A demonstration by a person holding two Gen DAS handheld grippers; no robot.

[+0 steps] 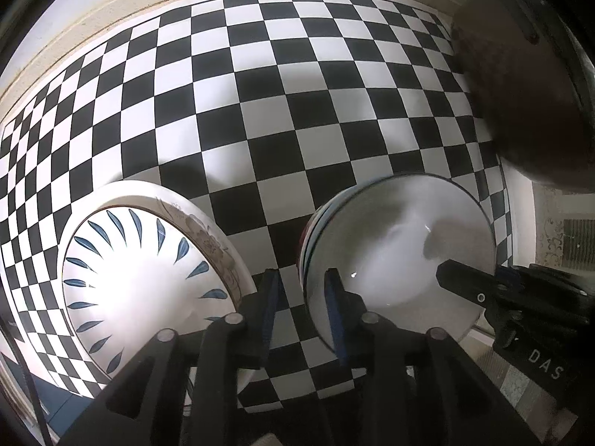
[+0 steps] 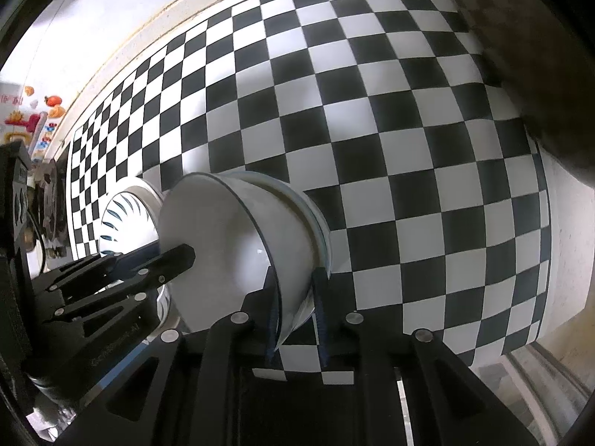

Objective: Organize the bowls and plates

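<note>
Your left gripper (image 1: 303,278) points down over the checkered cloth (image 1: 297,93). Its jaws stand slightly apart; the rim of the white bowl stack (image 1: 401,245) lies just beside the right finger (image 1: 336,308), and contact cannot be confirmed. The leaf-pattern plate (image 1: 148,278) sits to the left of the fingers.

Your right gripper (image 2: 295,290) straddles the same bowl's rim on its opposite side. Its jaws are narrowly spread, and whether the pads press the rim cannot be told.

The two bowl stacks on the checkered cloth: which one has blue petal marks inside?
The left stack: its top bowl shows blue petal strokes around the inside. The plain white bowl, whose rim both hand-held grippers straddle, has none.
</note>
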